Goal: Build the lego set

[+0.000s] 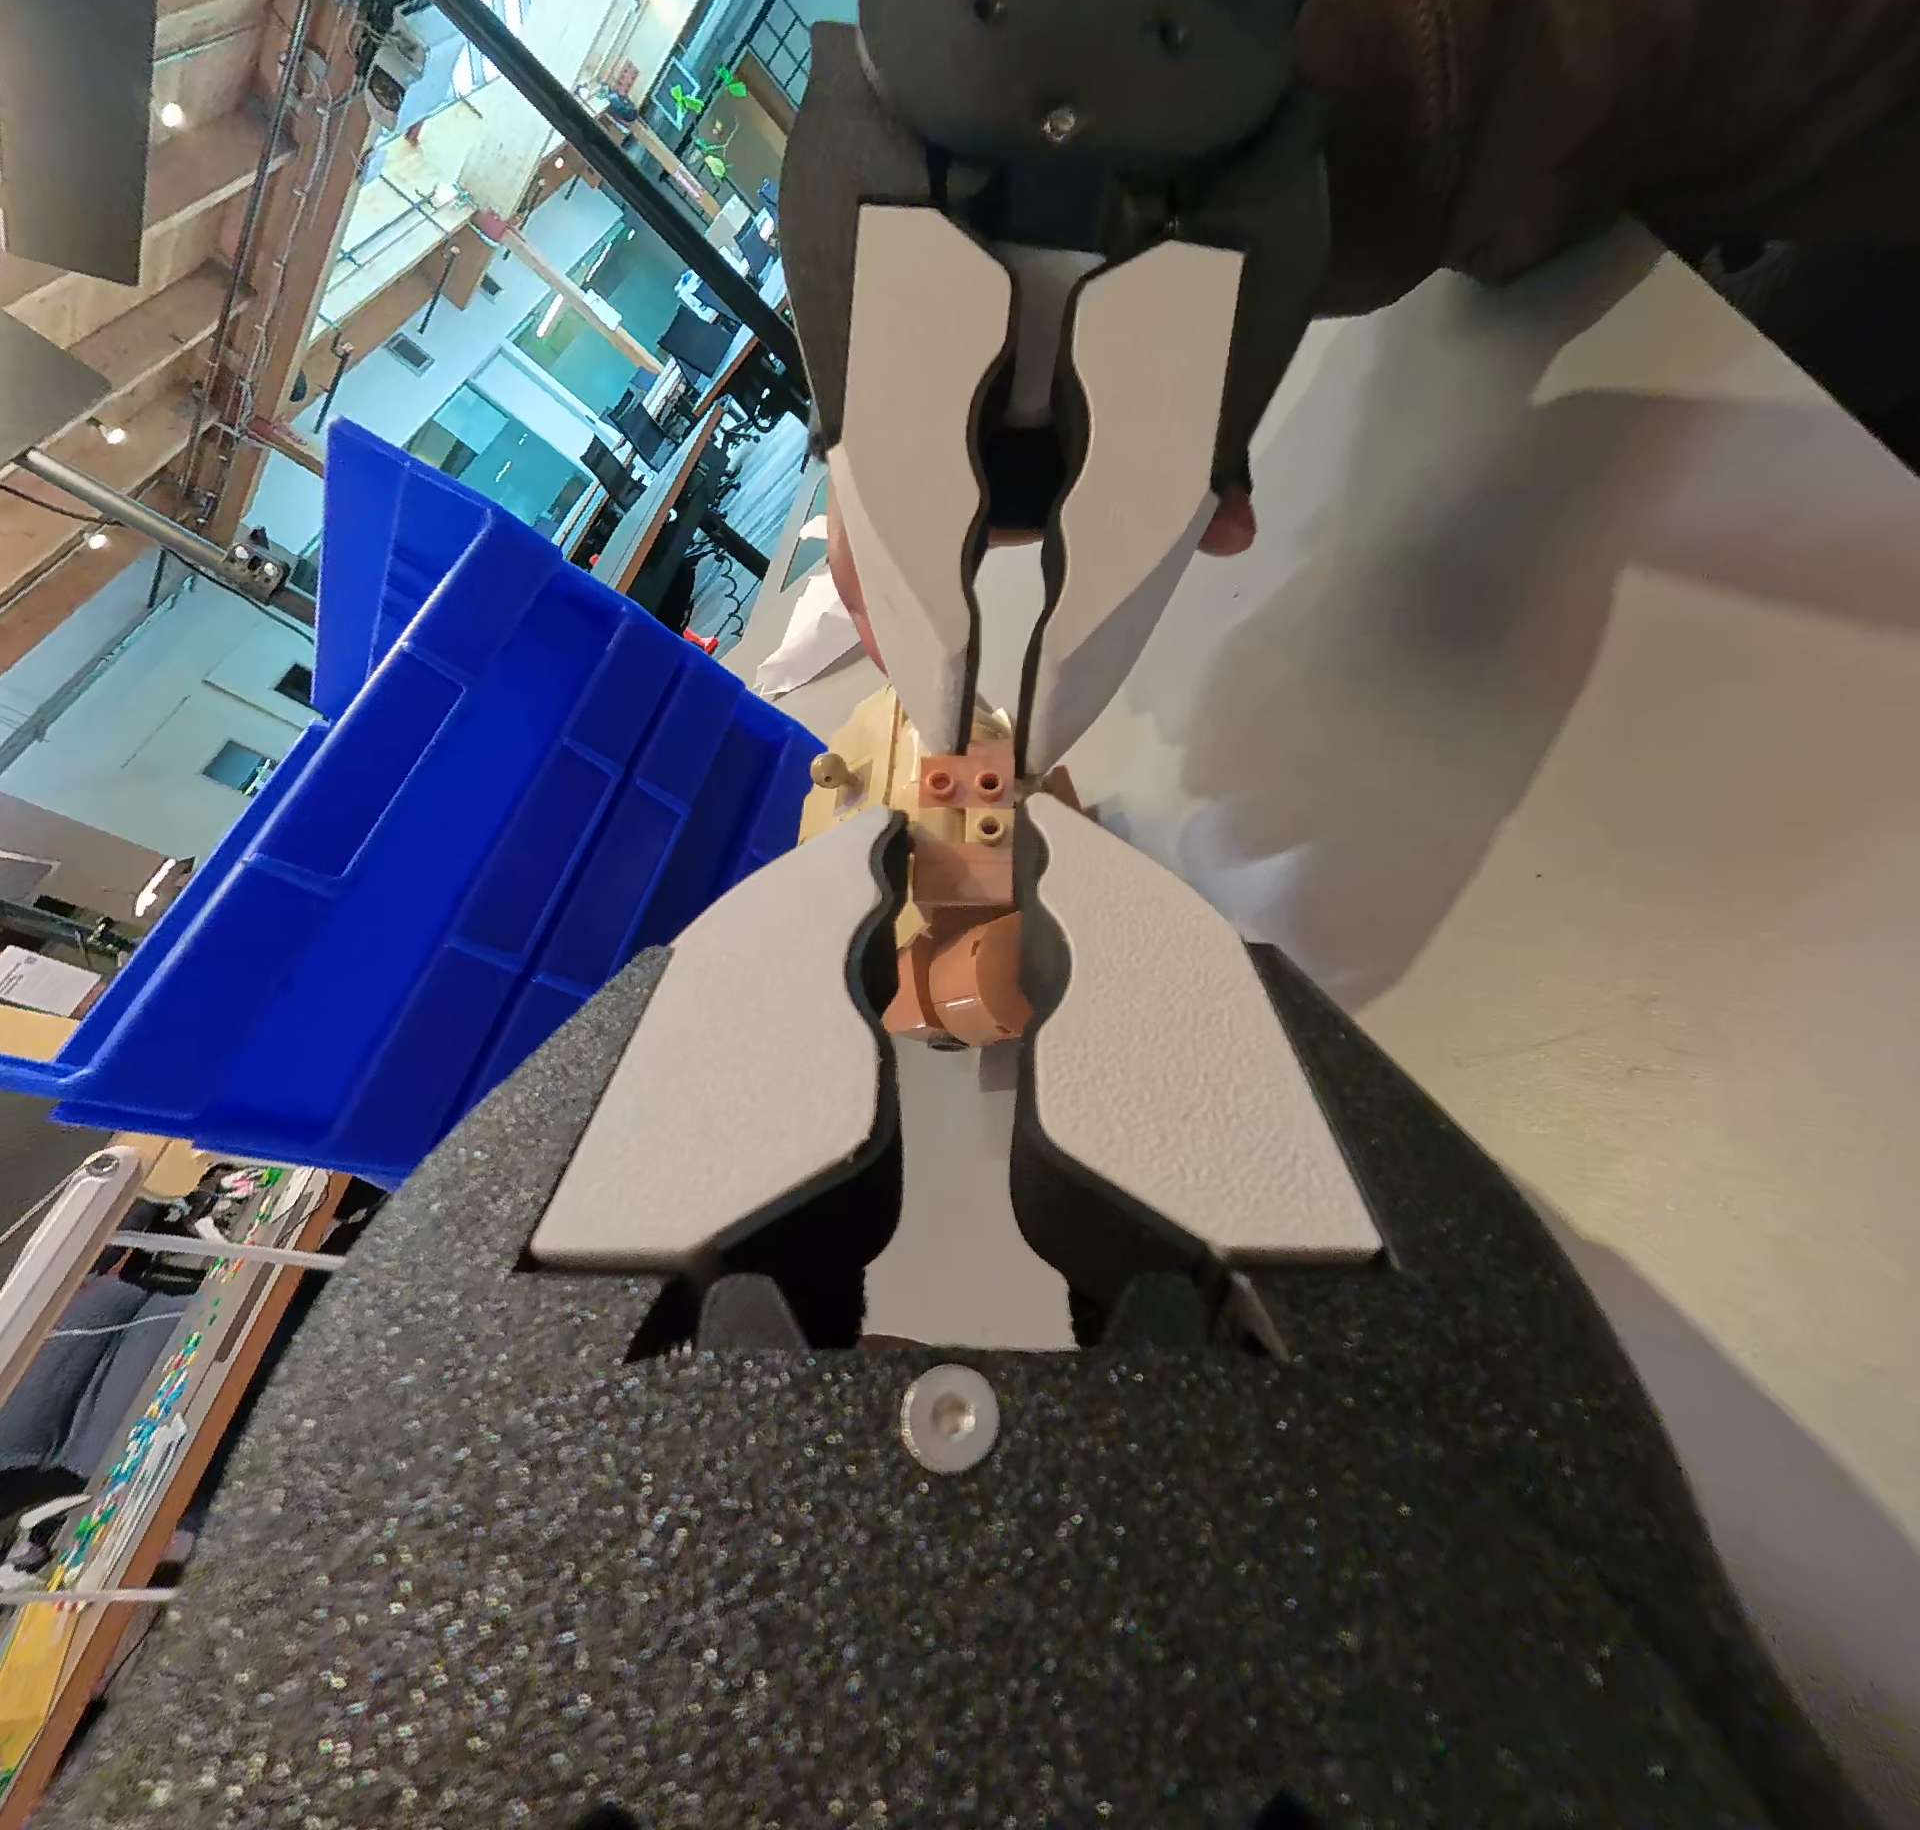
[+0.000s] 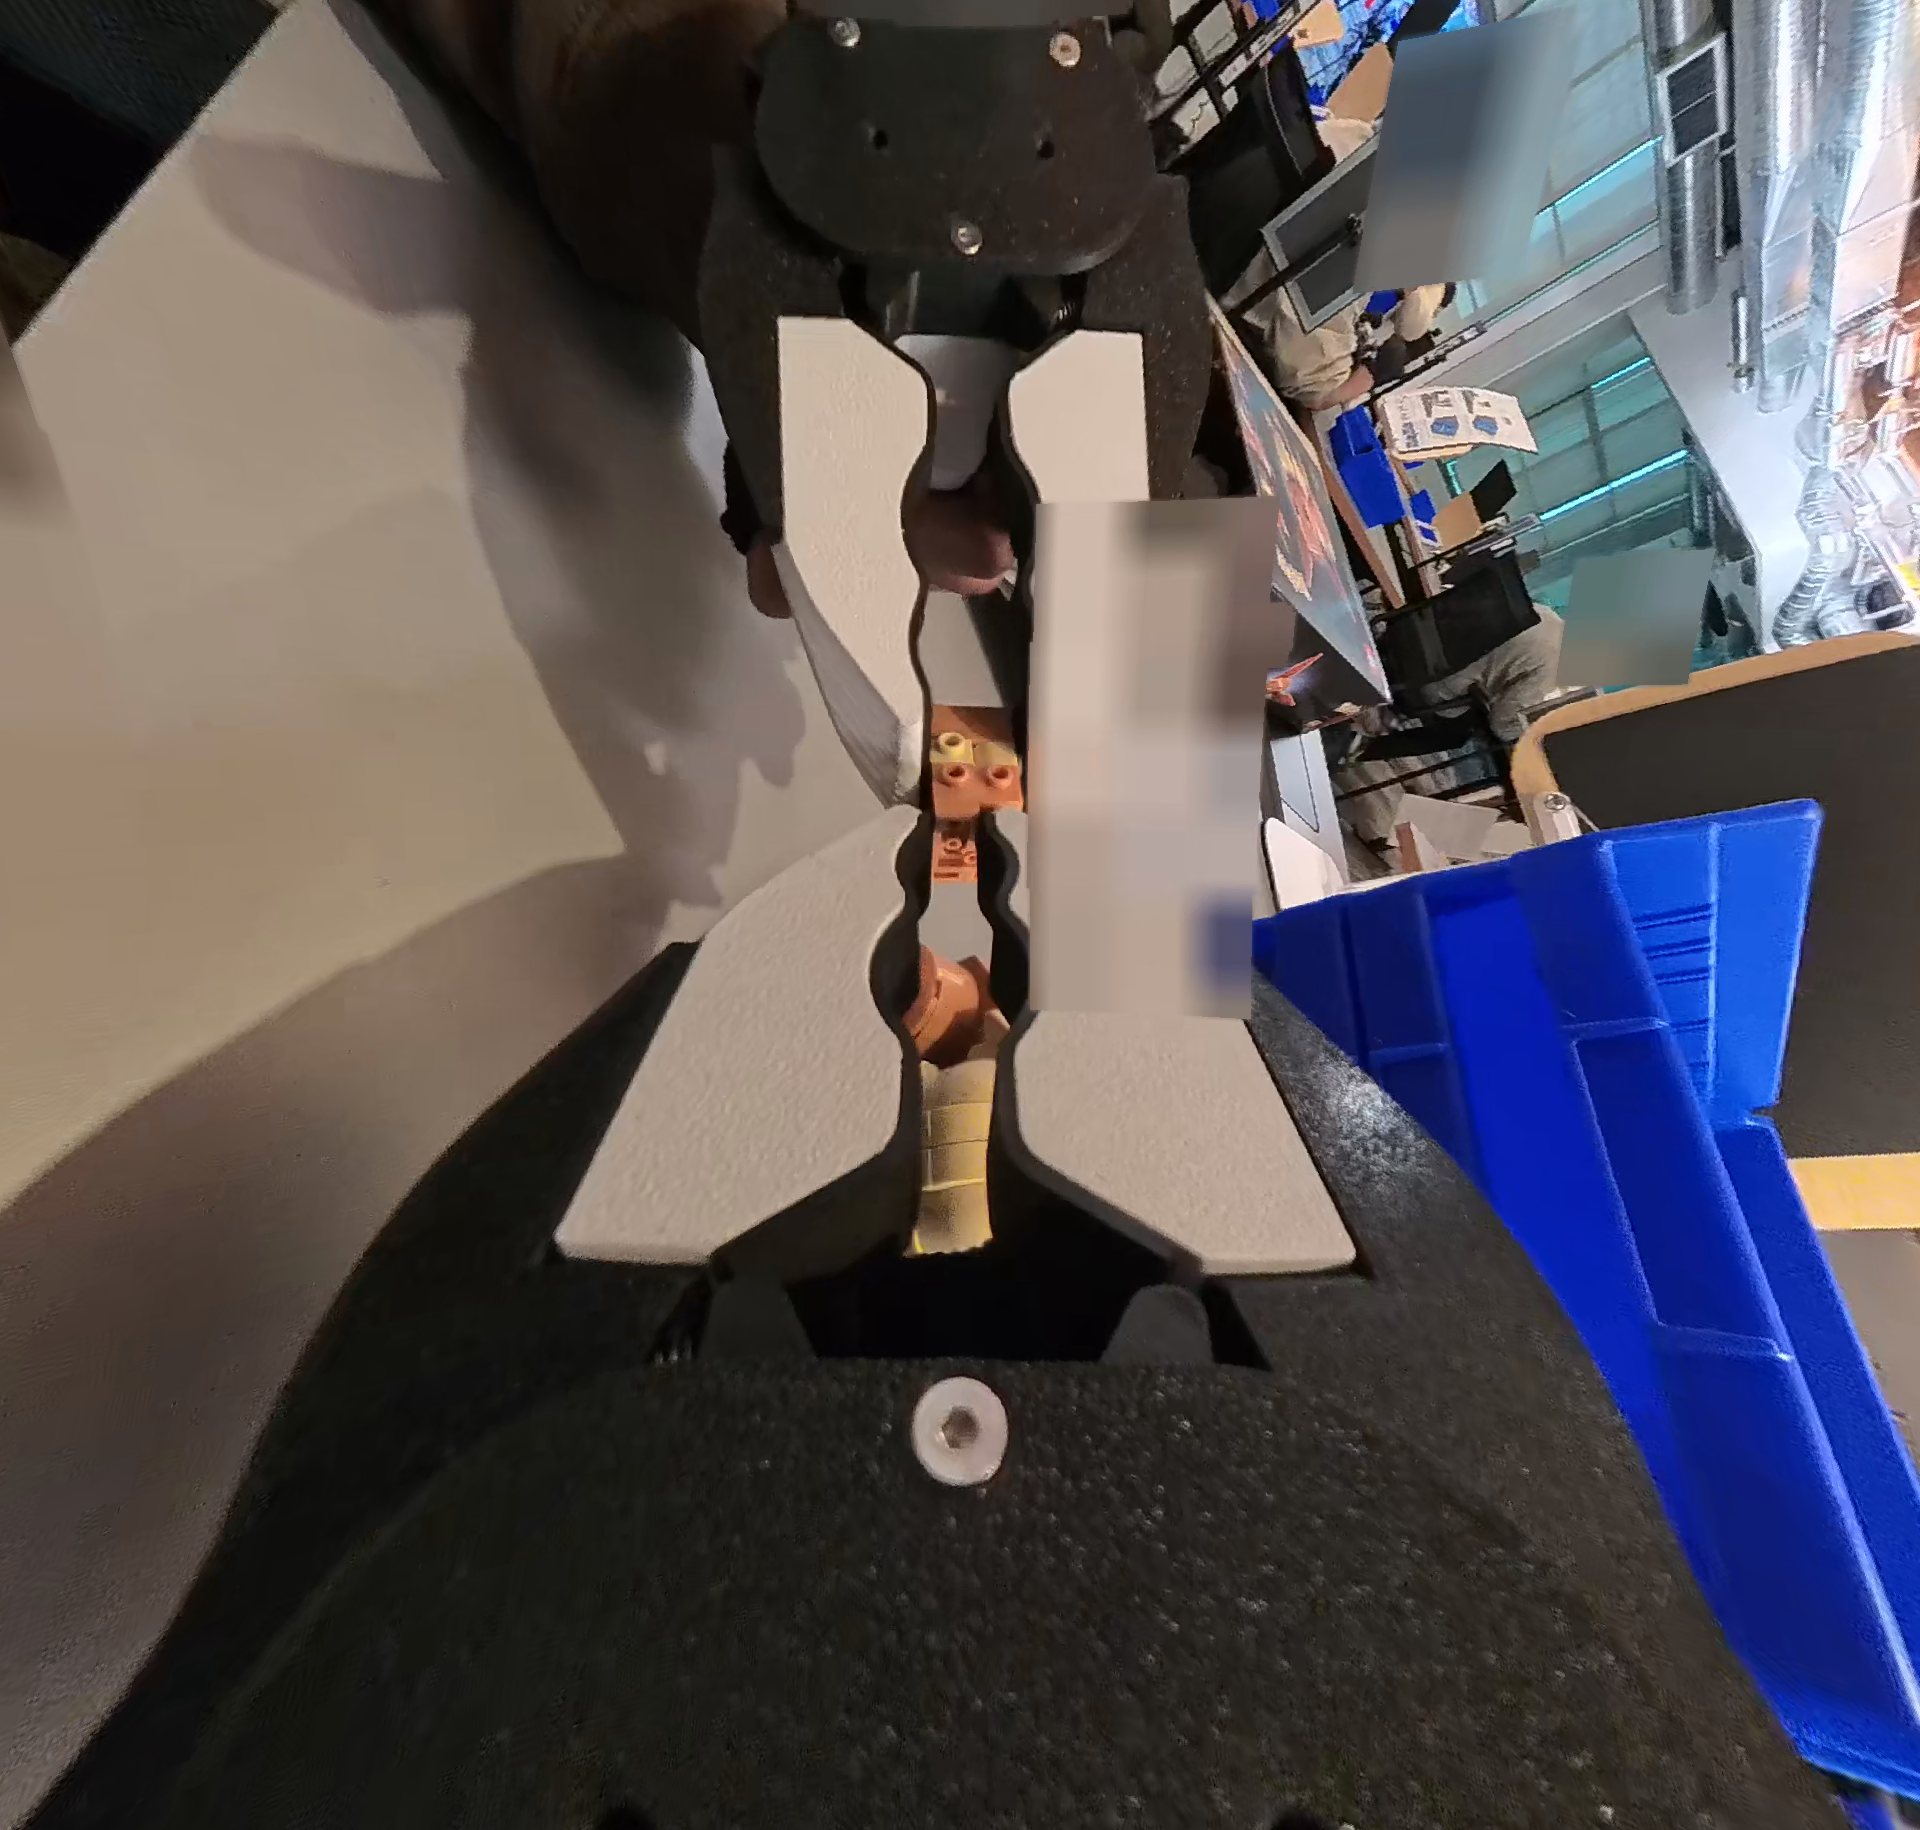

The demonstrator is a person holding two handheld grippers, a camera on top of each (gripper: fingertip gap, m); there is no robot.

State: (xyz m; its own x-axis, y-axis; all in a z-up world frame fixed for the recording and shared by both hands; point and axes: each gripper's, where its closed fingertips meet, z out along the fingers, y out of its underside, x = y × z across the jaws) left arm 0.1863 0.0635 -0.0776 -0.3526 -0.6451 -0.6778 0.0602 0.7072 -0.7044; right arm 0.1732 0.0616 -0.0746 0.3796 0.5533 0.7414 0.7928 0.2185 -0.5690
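The two grippers meet tip to tip above the white table (image 1: pixel 1558 897). My left gripper (image 1: pixel 966 819) is shut on a brown lego assembly (image 1: pixel 961 980) with a round brown part and studded brown and tan bricks on its front end. My right gripper (image 1: pixel 994 746) comes from above in the left wrist view, its tips touching those studded bricks, with a tan part (image 1: pixel 868 783) behind them. In the right wrist view my right gripper (image 2: pixel 956 840) is shut on a tan and brown lego piece (image 2: pixel 948 1146). The left gripper (image 2: pixel 966 772) faces it with the brown studded brick (image 2: pixel 971 783).
A blue plastic bin (image 1: pixel 468 845) stands beside the grippers; it also shows in the right wrist view (image 2: pixel 1610 1105). A hand in a brown sleeve (image 1: pixel 1558 66) holds the right gripper. Desks and chairs fill the room behind. Only a small space, under 4 cm, lies between the two pairs of fingers.
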